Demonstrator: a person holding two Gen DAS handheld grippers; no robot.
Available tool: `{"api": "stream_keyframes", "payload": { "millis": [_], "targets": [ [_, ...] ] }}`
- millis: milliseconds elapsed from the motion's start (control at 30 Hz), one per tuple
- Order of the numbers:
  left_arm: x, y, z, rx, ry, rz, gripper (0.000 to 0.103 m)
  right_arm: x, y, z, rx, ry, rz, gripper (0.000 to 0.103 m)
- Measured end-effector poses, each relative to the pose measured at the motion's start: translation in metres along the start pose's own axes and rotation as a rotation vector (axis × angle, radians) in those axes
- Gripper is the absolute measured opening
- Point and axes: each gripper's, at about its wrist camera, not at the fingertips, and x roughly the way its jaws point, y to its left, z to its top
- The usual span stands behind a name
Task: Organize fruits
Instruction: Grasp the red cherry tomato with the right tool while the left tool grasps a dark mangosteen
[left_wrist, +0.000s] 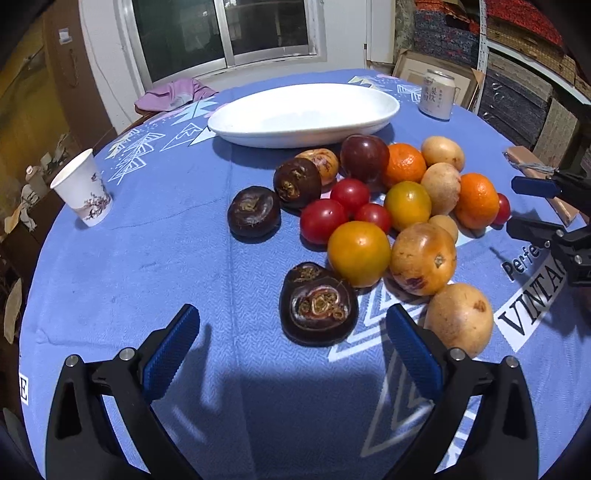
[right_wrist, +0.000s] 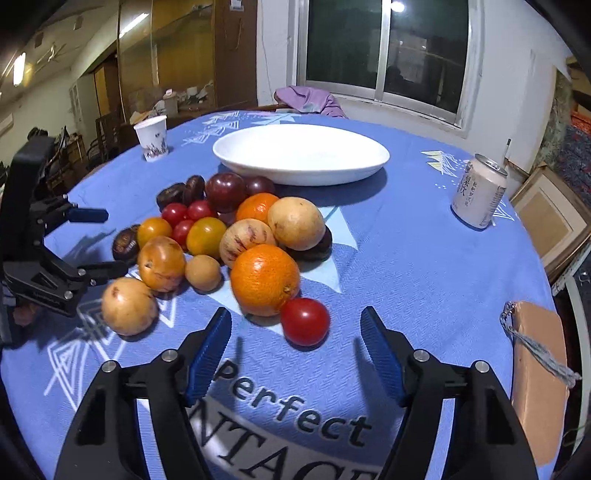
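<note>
In the right wrist view, the dark fruit (right_wrist: 314, 243) under the pale round one (right_wrist: 295, 222) is mostly covered, so its kind cannot be told. The purple plum (right_wrist: 259, 184) sits partly behind the white dish (right_wrist: 301, 154). The other gripper (right_wrist: 99, 240) is cut by the left edge (only its fingers show). The can's (right_wrist: 478, 192) print is too small to read.
</note>
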Motion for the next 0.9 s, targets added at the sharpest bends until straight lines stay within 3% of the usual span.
{"api": "stream_keyframes", "payload": {
  "millis": [133, 333, 500, 667, 800, 900],
  "targets": [
    [0.009, 0.001, 0.003, 0.004, 0.018, -0.013, 0.099, 0.015, -0.005, -0.002, 0.013, 0.050, 0.030, 0.047],
    [0.019, 0.006, 0.007, 0.008, 0.023, -0.042, 0.098, 0.019, -0.006, -0.003, 0.016, 0.065, 0.053, 0.044],
    [0.021, 0.009, 0.010, 0.017, 0.021, -0.095, 0.084, 0.017, -0.008, -0.003, 0.030, 0.061, 0.043, 0.043],
    [0.015, 0.001, 0.007, 0.044, 0.012, -0.152, 0.057, 0.018, -0.011, -0.002, 0.045, 0.057, 0.041, 0.042],
    [0.013, -0.001, 0.006, 0.044, 0.012, -0.159, 0.054, 0.019, -0.010, -0.003, 0.043, 0.061, 0.045, 0.036],
    [0.009, 0.001, 0.002, 0.032, 0.018, -0.162, 0.045, 0.018, -0.010, -0.003, 0.046, 0.060, 0.048, 0.031]
  ]
}}
